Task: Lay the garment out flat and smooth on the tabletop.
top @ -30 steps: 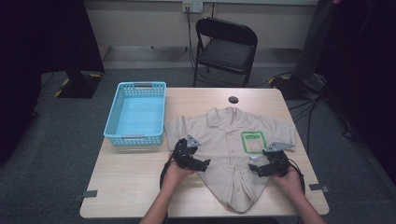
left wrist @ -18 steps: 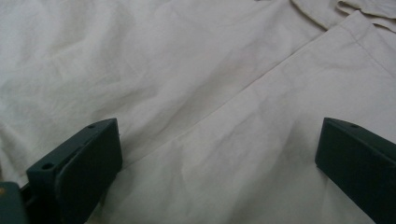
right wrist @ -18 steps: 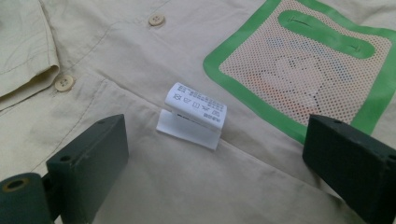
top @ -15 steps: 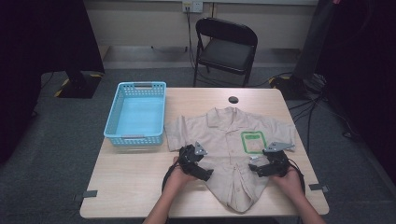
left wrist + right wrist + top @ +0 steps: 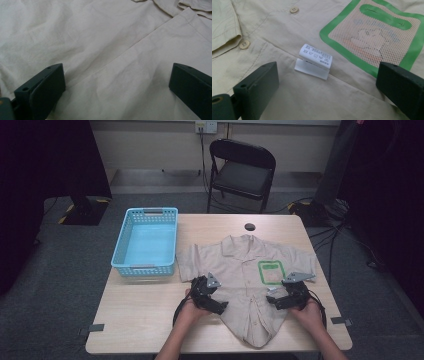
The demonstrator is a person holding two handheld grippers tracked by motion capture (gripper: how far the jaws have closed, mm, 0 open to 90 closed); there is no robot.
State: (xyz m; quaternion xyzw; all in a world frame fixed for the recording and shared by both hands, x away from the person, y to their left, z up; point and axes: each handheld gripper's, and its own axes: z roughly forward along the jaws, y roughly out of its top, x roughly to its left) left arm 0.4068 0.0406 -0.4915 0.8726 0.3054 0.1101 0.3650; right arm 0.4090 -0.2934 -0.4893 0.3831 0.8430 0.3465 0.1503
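A beige shirt [image 5: 247, 285] lay flat on the table [image 5: 140, 315], just beside a blue basket [image 5: 147, 242]. The left hand-held gripper [image 5: 220, 306] rested over the shirt's left side, its jaws wide apart and holding nothing. The right hand-held gripper [image 5: 272, 301] was also wide open and empty, near a white care label [image 5: 314, 61] and a green printed patch [image 5: 374, 35].

One shirt [image 5: 250, 280], one blue basket [image 5: 146, 242], one folding chair [image 5: 241, 172], one table [image 5: 145, 315], two grippers, two visible buttons.
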